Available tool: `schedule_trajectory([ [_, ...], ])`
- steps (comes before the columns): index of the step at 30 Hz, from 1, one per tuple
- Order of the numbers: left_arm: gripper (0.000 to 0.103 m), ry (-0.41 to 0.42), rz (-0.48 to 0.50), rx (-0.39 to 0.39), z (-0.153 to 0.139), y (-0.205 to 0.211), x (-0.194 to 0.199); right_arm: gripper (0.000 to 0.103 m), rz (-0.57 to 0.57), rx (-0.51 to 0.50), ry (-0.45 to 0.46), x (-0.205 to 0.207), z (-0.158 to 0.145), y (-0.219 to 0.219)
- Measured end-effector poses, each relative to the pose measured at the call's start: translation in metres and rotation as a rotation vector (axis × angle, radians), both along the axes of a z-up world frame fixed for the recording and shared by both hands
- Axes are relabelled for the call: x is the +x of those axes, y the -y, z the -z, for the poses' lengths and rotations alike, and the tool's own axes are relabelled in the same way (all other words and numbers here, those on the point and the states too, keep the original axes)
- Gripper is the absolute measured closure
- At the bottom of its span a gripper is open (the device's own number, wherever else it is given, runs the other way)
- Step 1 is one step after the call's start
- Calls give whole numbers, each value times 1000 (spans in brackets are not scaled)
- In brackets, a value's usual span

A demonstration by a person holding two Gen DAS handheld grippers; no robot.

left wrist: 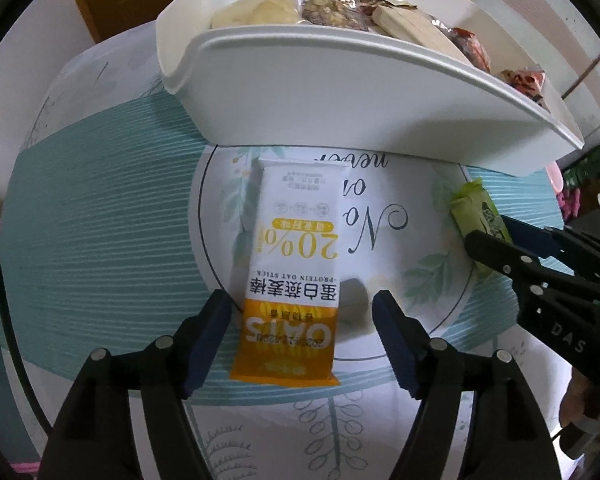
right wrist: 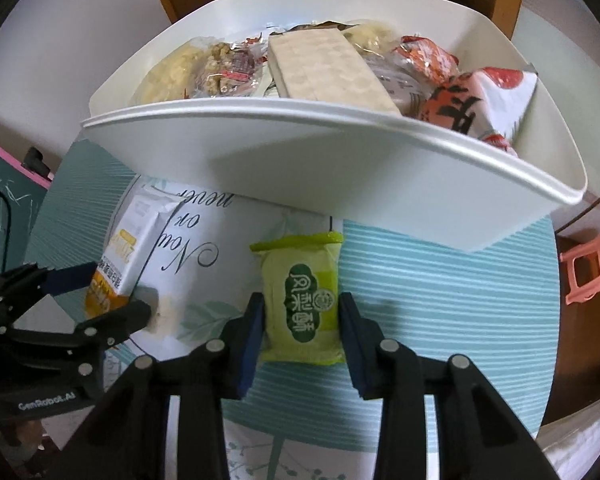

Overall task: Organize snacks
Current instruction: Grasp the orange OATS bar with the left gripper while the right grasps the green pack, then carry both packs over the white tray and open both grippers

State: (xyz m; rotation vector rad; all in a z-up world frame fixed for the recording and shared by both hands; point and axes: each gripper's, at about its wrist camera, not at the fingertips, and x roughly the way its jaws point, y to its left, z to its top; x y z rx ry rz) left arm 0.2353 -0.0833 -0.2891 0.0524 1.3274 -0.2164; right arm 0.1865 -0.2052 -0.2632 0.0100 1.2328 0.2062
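The white storage bin [right wrist: 340,168] stands at the far side of the round table, already crowded with wrapped snacks, its near wall rising steeply above the patterned tablecloth [right wrist: 440,280]. That wall is the main hazard: a packet lifted too low would likely strike the rim and be knocked loose.

The oat bar packet [left wrist: 292,272], white and orange, lies flat on the cloth just before the bin. The left gripper [left wrist: 302,340] straddles its near end with jaws apart, neither pad touching; closing off-centre could pinch only the flat wrapper edge and let the bar swing or slip.

The green pineapple cake packet [right wrist: 302,300] lies to its right, clamped between the pads of the right gripper [right wrist: 302,334]. The puffy wrapper may squash or slide out under the grip.

The two grippers work near each other and could collide when lifting together.
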Motion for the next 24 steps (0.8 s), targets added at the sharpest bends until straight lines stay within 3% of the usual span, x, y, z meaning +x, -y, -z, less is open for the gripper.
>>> schedule_trajectory([
  [6, 35, 3, -7, 10, 4, 2, 9, 66, 10, 12, 7, -8, -6, 11],
  [9, 46, 17, -1, 38, 2, -9, 5, 66, 16, 18, 7, -10, -6, 18],
  [11, 60, 28, 0, 48, 1, -10, 5, 66, 18, 21, 6, -11, -5, 16],
  [17, 63, 23, -35, 8, -2, -18, 6, 66, 18, 32, 7, -15, -5, 8],
  [24, 63, 75, -19, -20, -39, -22, -9, 66, 25, 88, 31, -30, -27, 8],
])
